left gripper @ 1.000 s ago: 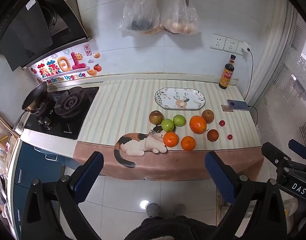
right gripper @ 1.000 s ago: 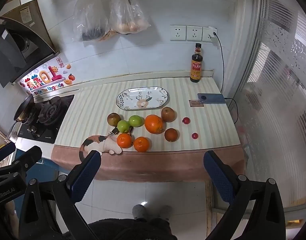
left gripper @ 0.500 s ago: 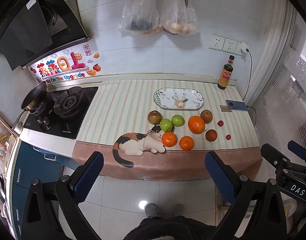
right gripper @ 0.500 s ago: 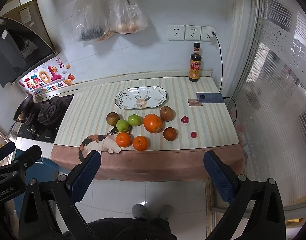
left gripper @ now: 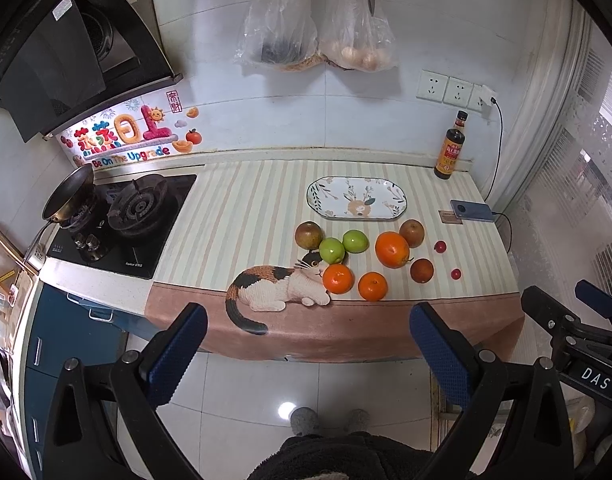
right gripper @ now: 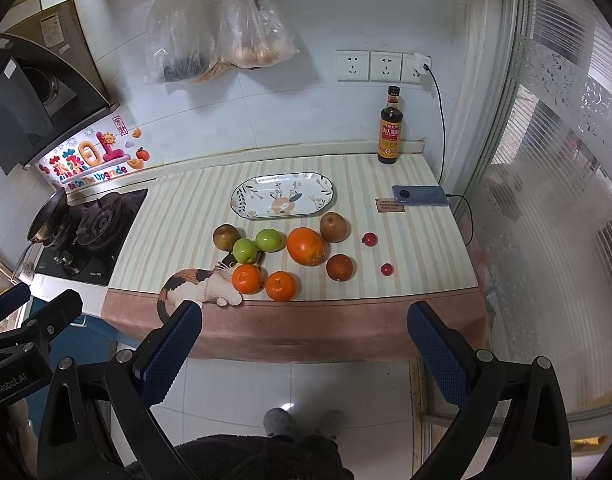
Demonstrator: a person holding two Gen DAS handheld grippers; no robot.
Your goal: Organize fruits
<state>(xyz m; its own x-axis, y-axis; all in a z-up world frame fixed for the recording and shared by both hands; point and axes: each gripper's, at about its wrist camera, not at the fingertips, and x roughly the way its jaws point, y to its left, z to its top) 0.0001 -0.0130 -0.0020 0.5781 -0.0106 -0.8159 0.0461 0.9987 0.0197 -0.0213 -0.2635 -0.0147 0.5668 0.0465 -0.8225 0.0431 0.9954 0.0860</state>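
Observation:
Fruit lies on the striped counter mat (left gripper: 246, 208): a big orange (left gripper: 392, 249) (right gripper: 305, 246), two small oranges (left gripper: 338, 278) (left gripper: 372, 286), two green apples (left gripper: 332, 250) (left gripper: 355, 241), brown pears (left gripper: 309, 234) (left gripper: 412, 233), a dark round fruit (left gripper: 422, 270) and two small red fruits (left gripper: 440, 246) (left gripper: 456, 274). An empty oval deer plate (left gripper: 356, 198) (right gripper: 282, 195) lies behind them. My left gripper (left gripper: 306, 344) and right gripper (right gripper: 304, 340) are open and empty, held high over the floor in front of the counter.
A gas stove (left gripper: 118, 220) with a pan (left gripper: 68, 192) is at the left. A sauce bottle (left gripper: 450, 148), a phone (left gripper: 472, 211) on a charging cable and a small card stand at the right. Bags and scissors hang on the wall. A glass door (right gripper: 546, 200) is at the right.
Both views have shifted slightly; the counter and fruit appear a little lower and left. The grippers stay open. No fruit has moved.

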